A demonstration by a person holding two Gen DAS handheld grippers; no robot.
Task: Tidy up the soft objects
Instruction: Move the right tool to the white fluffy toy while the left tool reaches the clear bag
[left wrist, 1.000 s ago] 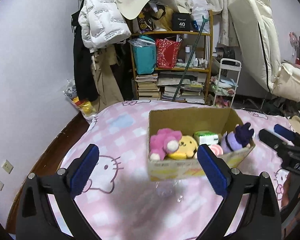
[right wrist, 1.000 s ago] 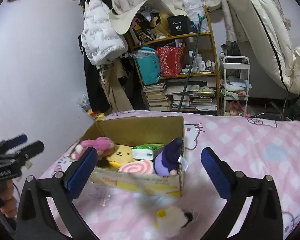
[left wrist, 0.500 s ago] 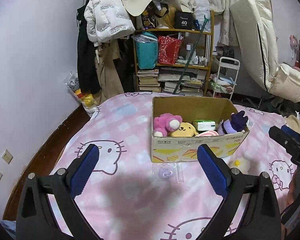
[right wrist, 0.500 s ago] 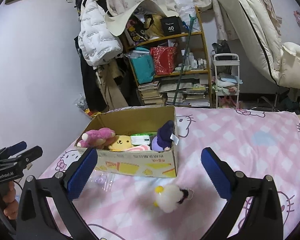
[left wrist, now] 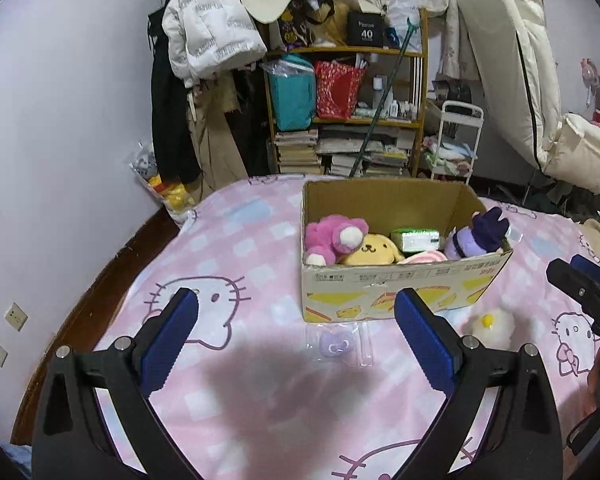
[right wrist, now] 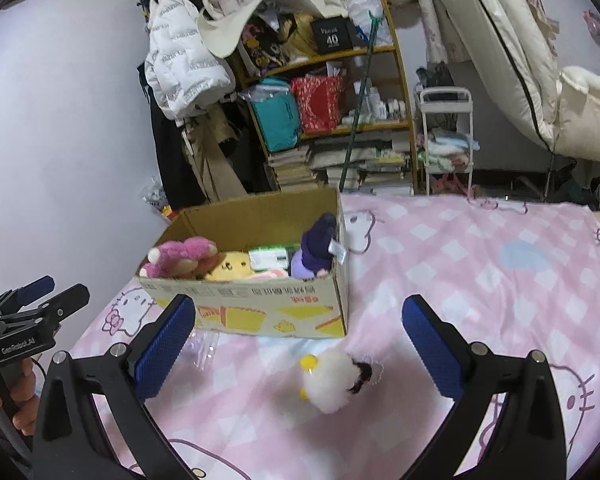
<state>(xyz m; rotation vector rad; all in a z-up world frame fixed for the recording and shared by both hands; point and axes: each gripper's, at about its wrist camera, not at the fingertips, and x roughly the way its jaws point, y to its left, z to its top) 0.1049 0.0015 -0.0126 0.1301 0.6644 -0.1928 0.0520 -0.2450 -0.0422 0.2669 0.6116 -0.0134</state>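
Observation:
A cardboard box [left wrist: 400,296] stands on the pink Hello Kitty bedspread [left wrist: 228,400] and holds a pink plush [left wrist: 332,236], a yellow dog plush [left wrist: 372,250], a green packet [left wrist: 416,238] and a purple plush [left wrist: 476,236]. A small purple toy in a clear bag [left wrist: 334,345] lies in front of the box. A white fluffy plush [right wrist: 334,380] lies on the bedspread near the box's corner; it also shows in the left wrist view [left wrist: 490,326]. My left gripper [left wrist: 296,340] is open and empty above the bagged toy. My right gripper [right wrist: 296,344] is open and empty above the white plush.
A cluttered bookshelf [left wrist: 344,120], hanging coats [left wrist: 204,60] and a white trolley [left wrist: 458,140] stand beyond the bed's far edge. A folded cream mattress [left wrist: 520,80] leans at the right. The wall [left wrist: 40,160] runs along the left.
Both grippers have pulled back and up from the box, so it looks smaller and farther. The white plush and the bagged toy have come into view in front of it.

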